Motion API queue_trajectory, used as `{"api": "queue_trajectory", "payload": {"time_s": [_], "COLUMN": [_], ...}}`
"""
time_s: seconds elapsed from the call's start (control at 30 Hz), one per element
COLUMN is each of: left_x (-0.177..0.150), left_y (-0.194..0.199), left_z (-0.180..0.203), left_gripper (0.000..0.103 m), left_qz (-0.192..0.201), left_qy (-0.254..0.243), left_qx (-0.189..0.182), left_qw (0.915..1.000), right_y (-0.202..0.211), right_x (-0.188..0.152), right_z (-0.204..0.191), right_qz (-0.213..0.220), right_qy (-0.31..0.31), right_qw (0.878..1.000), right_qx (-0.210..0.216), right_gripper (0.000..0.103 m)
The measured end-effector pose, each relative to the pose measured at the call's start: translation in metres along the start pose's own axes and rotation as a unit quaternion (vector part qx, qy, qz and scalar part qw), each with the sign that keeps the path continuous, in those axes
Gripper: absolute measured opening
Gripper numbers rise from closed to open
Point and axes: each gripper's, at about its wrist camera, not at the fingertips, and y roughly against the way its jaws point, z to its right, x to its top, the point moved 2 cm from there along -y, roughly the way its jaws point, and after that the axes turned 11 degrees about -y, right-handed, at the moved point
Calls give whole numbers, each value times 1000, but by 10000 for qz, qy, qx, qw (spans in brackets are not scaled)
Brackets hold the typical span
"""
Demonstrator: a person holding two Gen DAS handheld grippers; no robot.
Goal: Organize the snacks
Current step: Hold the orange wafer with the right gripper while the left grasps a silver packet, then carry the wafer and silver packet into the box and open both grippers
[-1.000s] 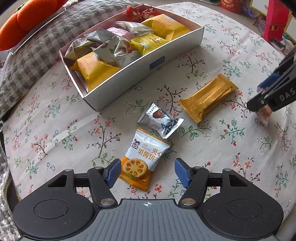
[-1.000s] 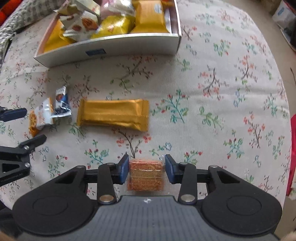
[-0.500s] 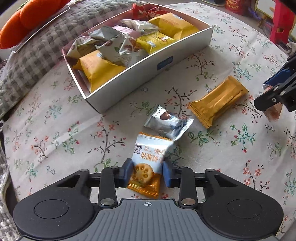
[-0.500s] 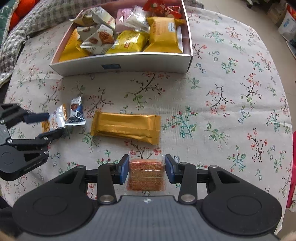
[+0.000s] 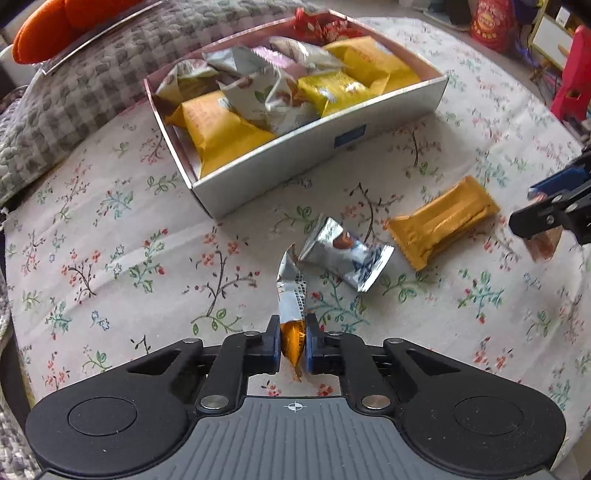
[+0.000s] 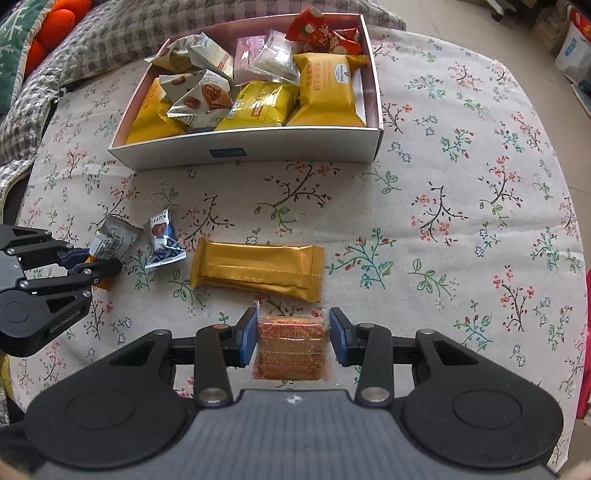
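My left gripper is shut on a jam biscuit packet, held edge-on above the cloth; it also shows in the right wrist view. My right gripper is shut on an orange wafer pack and holds it above the table; it shows at the right edge of the left wrist view. The white snack box holds several wrapped snacks. A silver-blue candy and a gold bar lie on the cloth in front of the box.
The round table has a floral cloth. A checked grey blanket and an orange cushion lie behind the box. A red object stands at the far right, off the table.
My left gripper closed on the jam biscuit packet and lifted it, turning it edge-on. My right gripper, still holding the wafer pack, rose and drew back from the gold bar.
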Motion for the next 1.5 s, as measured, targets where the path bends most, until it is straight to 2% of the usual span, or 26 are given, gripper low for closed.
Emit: {"api": "queue_trajectory", "payload": {"time_s": [0.2,0.53,0.83,1.07,1.3,1.5], "left_x": [6,17,24,35,51,65], "left_y": [19,37,48,55,52,39], "left_z": [-2,-3,-25,-43,-69,-86], "left_gripper": [10,10,10,10,10,10], "left_qz": [320,690,1000,1292,1354,1311], "left_qy": [127,260,770,1142,1402,1518], "left_qx": [-123,-88,214,353,565,579], "left_qw": [9993,9972,9918,9844,9792,9780], "right_y": [6,13,21,31,32,24], "right_x": [3,11,22,38,64,94], "right_z": [2,7,10,8,14,17], "right_qz": [87,257,566,921,1182,1381], "right_qy": [-83,-238,-339,-339,-467,-704], "right_qw": [9999,9993,9976,9943,9905,9860], "right_qx": [53,108,220,418,519,620], "right_gripper": [37,37,37,37,37,37]}}
